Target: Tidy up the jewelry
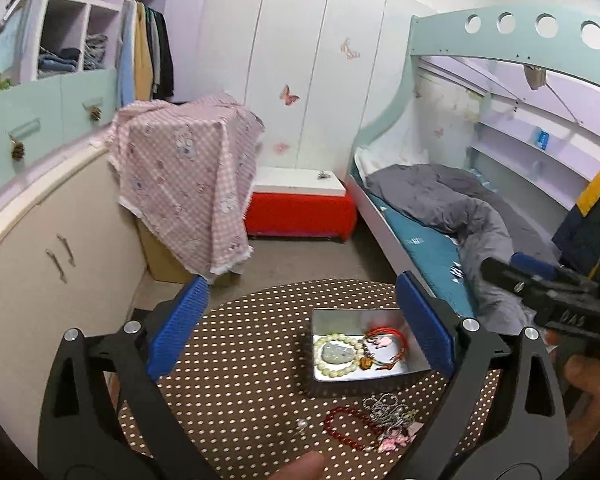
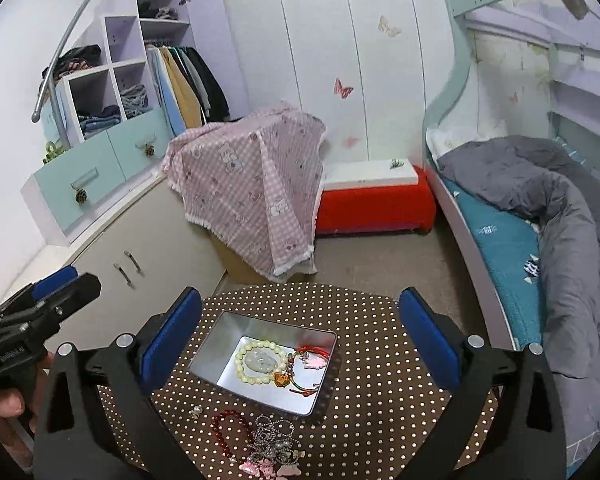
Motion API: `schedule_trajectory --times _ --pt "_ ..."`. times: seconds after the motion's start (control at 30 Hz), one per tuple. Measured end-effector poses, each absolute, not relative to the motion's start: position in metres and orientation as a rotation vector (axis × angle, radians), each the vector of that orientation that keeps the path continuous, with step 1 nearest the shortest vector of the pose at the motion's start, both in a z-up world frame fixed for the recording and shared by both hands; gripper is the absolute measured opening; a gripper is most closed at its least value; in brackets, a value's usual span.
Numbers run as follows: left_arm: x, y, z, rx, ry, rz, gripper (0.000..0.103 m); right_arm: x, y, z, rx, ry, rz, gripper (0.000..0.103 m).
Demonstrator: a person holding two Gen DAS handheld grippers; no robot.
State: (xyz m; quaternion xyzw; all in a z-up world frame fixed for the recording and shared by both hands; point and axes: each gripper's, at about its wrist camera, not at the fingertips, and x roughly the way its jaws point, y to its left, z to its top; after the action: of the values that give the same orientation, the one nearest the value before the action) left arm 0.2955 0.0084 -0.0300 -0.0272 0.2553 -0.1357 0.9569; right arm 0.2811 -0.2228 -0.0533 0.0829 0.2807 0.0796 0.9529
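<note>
A metal tin [image 1: 342, 316] [image 2: 220, 344] sits on a brown polka-dot table [image 1: 240, 360] [image 2: 380, 380]. It holds a pale green bead bracelet [image 1: 338, 354] [image 2: 260, 362] with a jade pendant and a red cord bracelet [image 1: 388, 340] [image 2: 312, 360]. In front of the tin lie a dark red bead bracelet [image 1: 344, 426] [image 2: 230, 424], a silver chain pile [image 1: 388, 412] [image 2: 274, 436], pink charms [image 1: 396, 440] [image 2: 268, 468] and a small pearl earring [image 1: 301, 424] [image 2: 197, 410]. My left gripper [image 1: 300, 332] and right gripper [image 2: 300, 344] are both open and empty above the table.
A cream cabinet [image 1: 40, 260] [image 2: 140, 248] stands left of the table. A box under pink checked cloth [image 1: 188, 176] [image 2: 252, 184], a red and white bench [image 1: 300, 204] [image 2: 372, 196] and a bunk bed with a grey duvet [image 1: 460, 208] [image 2: 560, 220] lie beyond.
</note>
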Motion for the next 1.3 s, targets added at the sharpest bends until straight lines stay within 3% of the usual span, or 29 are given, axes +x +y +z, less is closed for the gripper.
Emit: schedule_trajectory --times 0.4,1.3 --pt "0.255 0.025 -0.032 -0.048 0.487 -0.2 0.094 0.24 -0.219 -0.04 0.134 0.515 0.139 0.095" --pt "0.238 0.015 -0.121 0.075 0.658 -0.166 0.093 0.207 -0.206 -0.103 0.131 0.646 0.197 0.095"
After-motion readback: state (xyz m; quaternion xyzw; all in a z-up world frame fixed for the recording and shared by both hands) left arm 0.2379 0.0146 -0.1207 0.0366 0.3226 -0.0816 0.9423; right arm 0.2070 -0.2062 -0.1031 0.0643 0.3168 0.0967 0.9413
